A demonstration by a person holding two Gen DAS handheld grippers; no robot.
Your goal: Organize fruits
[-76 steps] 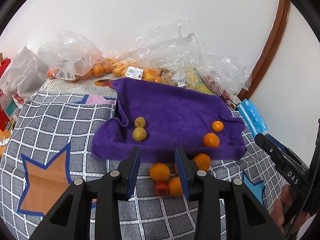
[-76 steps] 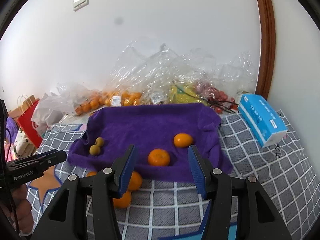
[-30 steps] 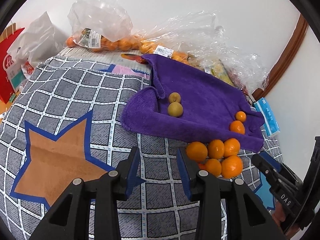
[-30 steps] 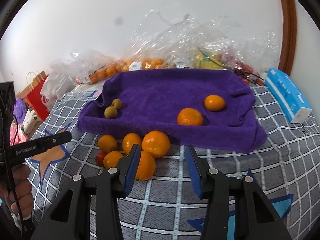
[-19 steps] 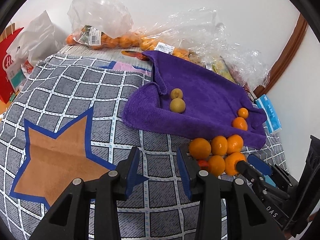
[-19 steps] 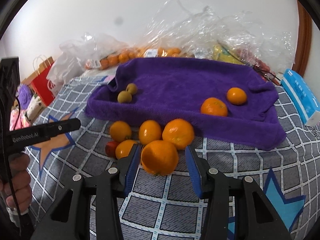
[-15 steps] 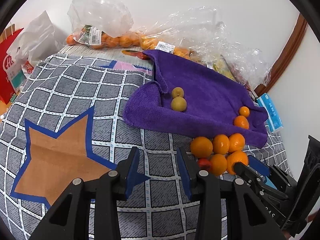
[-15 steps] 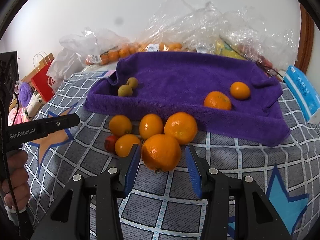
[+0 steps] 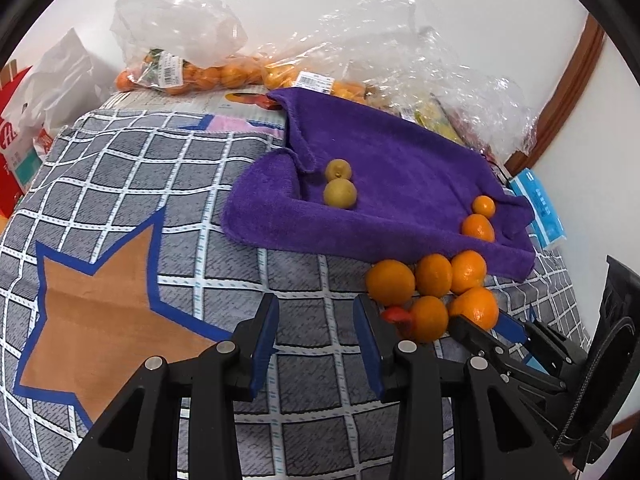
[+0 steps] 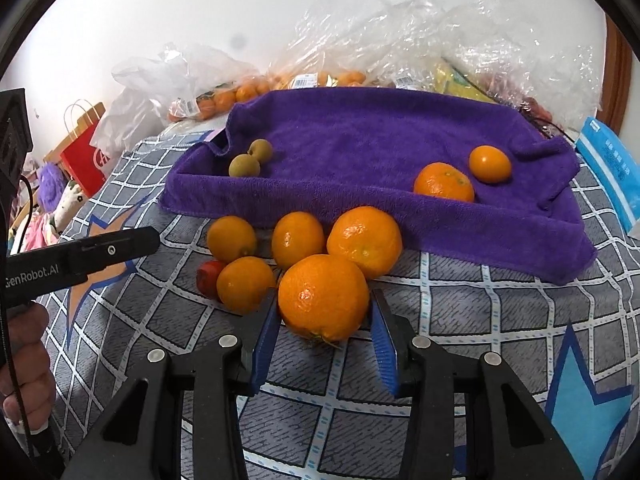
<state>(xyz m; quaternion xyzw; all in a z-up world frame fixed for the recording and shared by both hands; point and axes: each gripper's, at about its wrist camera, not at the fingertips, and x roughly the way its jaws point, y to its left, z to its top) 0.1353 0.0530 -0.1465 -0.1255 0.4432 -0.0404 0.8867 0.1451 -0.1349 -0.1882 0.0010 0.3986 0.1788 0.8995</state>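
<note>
Closing on the nearest big orange (image 10: 323,297), the right gripper (image 10: 323,330) has its blue pads at the fruit's two flanks: the jaws have just been narrowing, the left pad meets the skin, and the right pad looks to touch or very nearly touch, so I judge it a grasp only now taking hold. That orange sits on the checked cloth (image 10: 480,320) at the near edge of a loose cluster, just short of the purple towel (image 10: 360,140).

The main risk, as I read it, is the pads sitting low and near on a round fruit; a squeeze there could squirt it forward into the pile. It touches another large orange (image 10: 365,240) behind it and a smaller orange (image 10: 245,284) to its left, so a shove would scatter those and the small red fruit (image 10: 208,277) across the cloth. Lifting with a weak hold could drop it back onto them.

On the towel lie two more oranges (image 10: 443,182) at the right and two brownish-green fruits (image 10: 244,166) at the far left; a rolling orange could muddle whatever grouping that is.

The left gripper (image 9: 316,332) hovers over bare cloth, jaws parted round nothing. Its arm lies close to the cluster's left side in the right view, so a careless swing might bump the fruit.
</note>
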